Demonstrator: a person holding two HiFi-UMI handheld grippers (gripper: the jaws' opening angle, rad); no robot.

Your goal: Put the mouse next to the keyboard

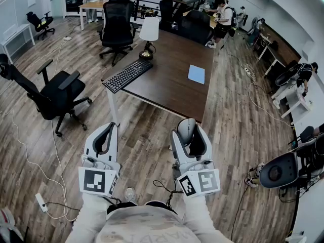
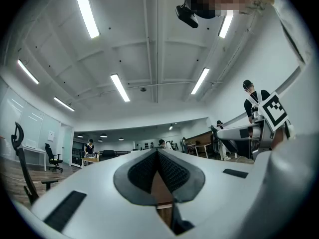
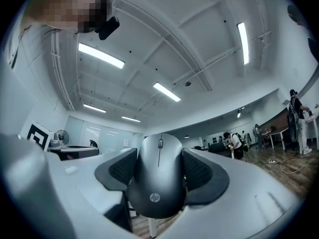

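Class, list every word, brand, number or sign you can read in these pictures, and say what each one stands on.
"hp": on the mouse, clamped in the right gripper.
Square markers: black-and-white patterns only, no letters.
Print on the person's shirt: too blurred to read.
Nothing else can be read.

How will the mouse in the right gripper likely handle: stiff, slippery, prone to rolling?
Probably stiff: the mouse holds its domed shape between the textured pads of the right gripper. Its smooth, rounded shell looks slippery, so it may slide forward if squeezed unevenly. Set on the table, it seems likelier to skid than roll, being low and wide.
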